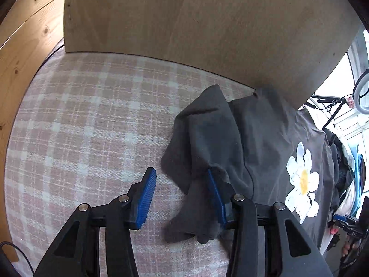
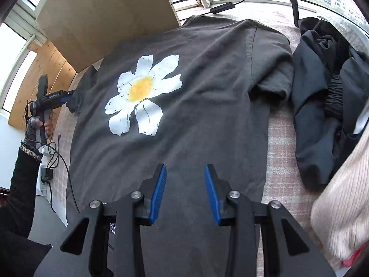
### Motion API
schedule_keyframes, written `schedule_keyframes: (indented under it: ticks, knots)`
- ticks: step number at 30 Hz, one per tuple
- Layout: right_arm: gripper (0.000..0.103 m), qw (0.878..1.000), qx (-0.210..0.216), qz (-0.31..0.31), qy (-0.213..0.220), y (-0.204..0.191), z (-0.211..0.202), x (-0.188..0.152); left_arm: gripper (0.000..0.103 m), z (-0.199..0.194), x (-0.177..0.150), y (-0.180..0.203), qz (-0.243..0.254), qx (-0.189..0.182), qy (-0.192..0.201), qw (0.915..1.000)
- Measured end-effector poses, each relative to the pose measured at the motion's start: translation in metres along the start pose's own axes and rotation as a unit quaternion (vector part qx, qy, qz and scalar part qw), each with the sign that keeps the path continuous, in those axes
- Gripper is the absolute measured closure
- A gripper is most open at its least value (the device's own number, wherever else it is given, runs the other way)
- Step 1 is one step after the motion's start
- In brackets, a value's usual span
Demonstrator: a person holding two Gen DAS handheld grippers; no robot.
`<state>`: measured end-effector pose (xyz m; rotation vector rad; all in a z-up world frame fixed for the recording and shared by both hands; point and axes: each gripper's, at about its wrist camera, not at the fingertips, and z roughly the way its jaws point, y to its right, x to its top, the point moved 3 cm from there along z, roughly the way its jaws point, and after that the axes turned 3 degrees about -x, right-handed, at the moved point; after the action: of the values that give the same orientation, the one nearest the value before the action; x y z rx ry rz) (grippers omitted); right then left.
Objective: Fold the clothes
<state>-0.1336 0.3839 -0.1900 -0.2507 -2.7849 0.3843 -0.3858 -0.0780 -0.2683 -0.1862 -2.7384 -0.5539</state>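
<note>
Dark T-shirt (image 2: 184, 106) spread flat on the checked worktop (image 1: 87, 120), daisy print up, probably for easy folding. Left gripper (image 1: 182, 198) at the bunched sleeve (image 1: 203, 143), jaws apart, cloth between them. Right gripper (image 2: 185, 191) above the hem, jaws released, nothing held.

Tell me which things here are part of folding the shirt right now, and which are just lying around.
In the job:
- dark grey T-shirt with daisy print
- its sleeve
- left hand-held gripper, open beside the sleeve
- right hand-held gripper, open above the shirt

Lying about:
- black garment pile
- cream knit
- wooden board
- cables
</note>
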Motion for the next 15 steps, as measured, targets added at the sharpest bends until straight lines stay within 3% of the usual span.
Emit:
schedule_keyframes:
  ticks: [1, 2, 5, 6, 7, 8, 9, 10, 11, 12, 13, 14, 15]
  knots:
    - [0.069, 1.0, -0.002, -0.002, -0.001, -0.002, 0.0, 0.0, 0.096, 0.003, 0.003, 0.0, -0.002, -0.014, -0.002, 0.9999]
    - [0.069, 1.0, -0.005, -0.004, -0.001, -0.004, 0.001, -0.001, 0.103, 0.002, 0.002, 0.002, 0.003, -0.017, 0.0, 0.9998]
    - [0.069, 1.0, -0.009, -0.006, -0.002, -0.005, 0.001, -0.003, 0.103, -0.003, 0.0, 0.007, 0.014, -0.026, 0.007, 0.9995]
    - [0.069, 1.0, -0.007, -0.004, -0.001, -0.005, 0.0, -0.003, 0.092, -0.007, 0.0, 0.006, 0.008, -0.029, 0.01, 0.9995]
    - [0.069, 1.0, -0.005, -0.003, 0.0, -0.005, 0.0, -0.004, 0.072, -0.011, -0.001, 0.005, 0.002, -0.033, 0.013, 0.9994]
    - [0.069, 1.0, -0.003, 0.0, 0.001, -0.004, 0.0, -0.004, 0.06, -0.014, -0.001, 0.004, -0.002, -0.034, 0.016, 0.9993]
    - [0.069, 1.0, -0.002, 0.003, 0.001, -0.004, 0.0, -0.004, 0.042, -0.016, -0.002, 0.005, 0.0, -0.03, 0.021, 0.9993]
    - [0.069, 1.0, -0.002, 0.005, 0.001, -0.003, 0.002, -0.004, 0.04, -0.017, -0.002, 0.005, 0.004, -0.024, 0.024, 0.9994]
    - [0.069, 1.0, -0.002, 0.008, 0.0, -0.003, 0.003, -0.004, 0.042, -0.015, -0.001, 0.006, 0.012, -0.014, 0.022, 0.9996]
    - [0.069, 1.0, -0.003, 0.009, -0.002, -0.003, 0.005, -0.005, 0.054, -0.015, -0.003, 0.011, 0.017, -0.009, 0.018, 0.9997]
    - [0.069, 1.0, -0.003, 0.009, -0.003, -0.004, 0.006, -0.005, 0.081, -0.014, -0.004, 0.019, 0.021, -0.013, 0.012, 0.9996]
    - [0.069, 1.0, -0.002, 0.008, -0.004, -0.006, 0.007, -0.006, 0.094, -0.009, -0.004, 0.018, 0.024, -0.014, 0.004, 0.9996]
    - [0.069, 1.0, -0.001, 0.008, -0.005, -0.007, 0.008, -0.007, 0.1, -0.005, -0.004, 0.017, 0.023, -0.007, -0.001, 0.9997]
